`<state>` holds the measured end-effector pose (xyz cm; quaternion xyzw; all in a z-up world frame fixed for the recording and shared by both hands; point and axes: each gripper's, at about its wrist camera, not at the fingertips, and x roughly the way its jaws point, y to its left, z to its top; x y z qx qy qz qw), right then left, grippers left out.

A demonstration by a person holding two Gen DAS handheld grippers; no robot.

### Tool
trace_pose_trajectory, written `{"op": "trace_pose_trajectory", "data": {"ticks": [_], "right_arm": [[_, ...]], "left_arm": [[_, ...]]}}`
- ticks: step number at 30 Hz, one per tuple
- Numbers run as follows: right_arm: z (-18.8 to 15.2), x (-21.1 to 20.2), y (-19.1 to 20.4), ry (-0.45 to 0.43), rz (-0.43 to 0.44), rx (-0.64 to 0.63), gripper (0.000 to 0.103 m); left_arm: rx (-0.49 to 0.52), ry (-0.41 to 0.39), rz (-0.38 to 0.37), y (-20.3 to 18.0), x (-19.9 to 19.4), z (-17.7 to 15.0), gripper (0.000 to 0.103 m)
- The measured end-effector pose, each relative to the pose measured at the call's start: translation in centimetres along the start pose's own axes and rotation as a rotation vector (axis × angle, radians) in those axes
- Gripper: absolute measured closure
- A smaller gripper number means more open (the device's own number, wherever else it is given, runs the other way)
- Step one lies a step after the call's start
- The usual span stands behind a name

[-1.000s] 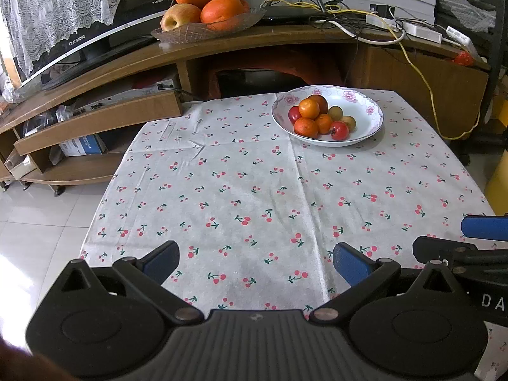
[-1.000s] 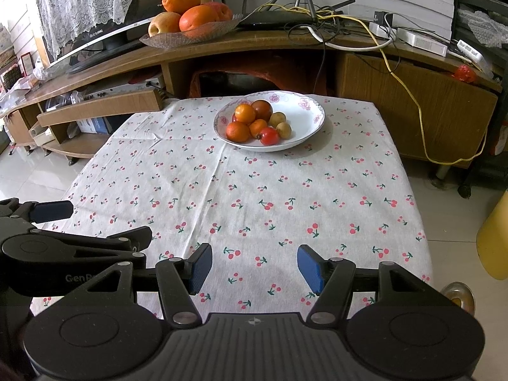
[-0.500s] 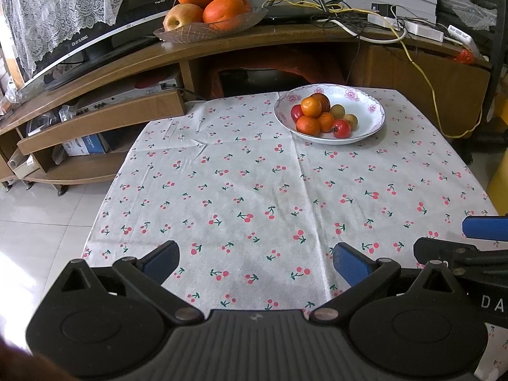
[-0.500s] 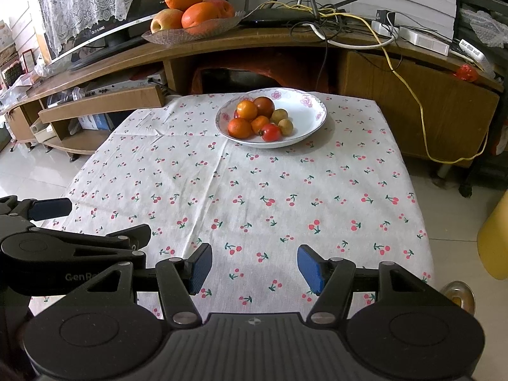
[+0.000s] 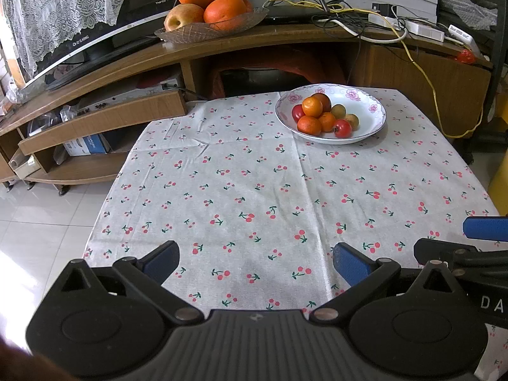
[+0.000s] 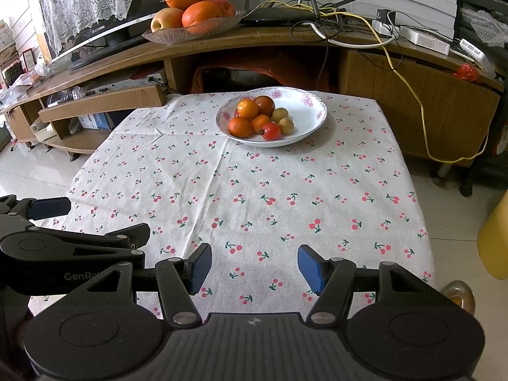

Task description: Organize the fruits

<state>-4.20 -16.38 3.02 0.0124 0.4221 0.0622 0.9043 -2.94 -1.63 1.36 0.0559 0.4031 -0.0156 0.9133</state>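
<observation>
A white floral bowl [image 5: 368, 120] stands at the far side of the table with cherry-print cloth [image 5: 254, 190]. It holds several small fruits: oranges [image 5: 309, 125], red ones [image 5: 342, 128] and yellowish ones. The bowl also shows in the right wrist view [image 6: 308, 120]. My left gripper [image 5: 255, 263] is open and empty over the near table edge. My right gripper [image 6: 252, 268] is open and empty beside it, also far from the bowl.
A glass dish [image 5: 206, 30] of large oranges and an apple sits on the wooden TV stand [image 5: 127, 60] behind the table. Cables and a router [image 6: 285, 16] lie on the stand. A yellow container [image 6: 495, 241] stands at the right.
Both grippers have drawn back and risen slightly from the table; the bowl looks a little farther away. The jaws stay open.
</observation>
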Motion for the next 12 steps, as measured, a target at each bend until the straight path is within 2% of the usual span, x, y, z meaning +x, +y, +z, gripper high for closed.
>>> {"op": "trace_pose_trajectory", "data": {"ticks": [12], "right_arm": [[-0.25, 0.08, 0.14, 0.008, -0.001, -0.008, 0.042]], "left_arm": [[-0.001, -0.003, 0.006, 0.01, -0.17, -0.06, 0.0]]}}
